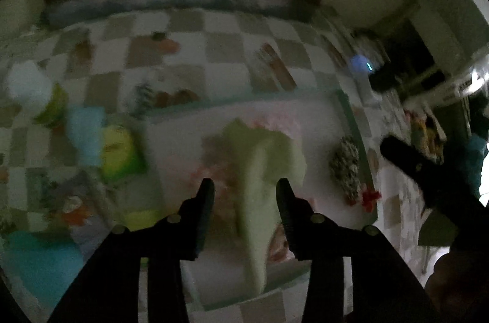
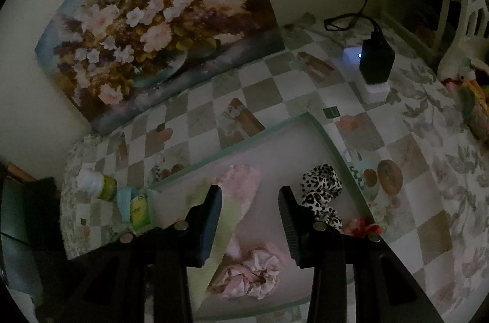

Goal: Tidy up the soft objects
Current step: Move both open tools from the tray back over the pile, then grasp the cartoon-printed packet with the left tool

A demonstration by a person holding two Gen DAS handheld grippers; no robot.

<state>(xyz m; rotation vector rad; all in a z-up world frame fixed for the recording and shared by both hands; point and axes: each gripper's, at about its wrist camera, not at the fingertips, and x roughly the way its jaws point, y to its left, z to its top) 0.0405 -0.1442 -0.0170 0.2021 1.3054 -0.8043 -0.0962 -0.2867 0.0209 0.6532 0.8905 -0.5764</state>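
Both grippers sit right up front: left gripper (image 1: 244,194) has its jaws spread wide with nothing pinched, hovering over the pale green sock (image 1: 262,170); right gripper (image 2: 250,200) is just as wide and empty above the tray (image 2: 275,152). Biggest thing around is the checkered tablecloth (image 2: 305,87), with the flower painting (image 2: 159,17) leaning at the wall along its far edge. That tray has a thin green rim, and there's bare floor in its far half and between the soft items. Sock lies long and narrow inside it, long axis running from the near rim up toward the far side, with its pink-and-white fuzzy end (image 2: 241,179) pointing away. Pink scrunchie (image 2: 256,274) sits beside the sock near the front, leopard scrunchie (image 2: 321,194) by the right rim, and a small red one (image 2: 362,226) at that rim. Left of the tray, off it, are a couple of tissue packs (image 2: 134,207). Left view is pretty blurry
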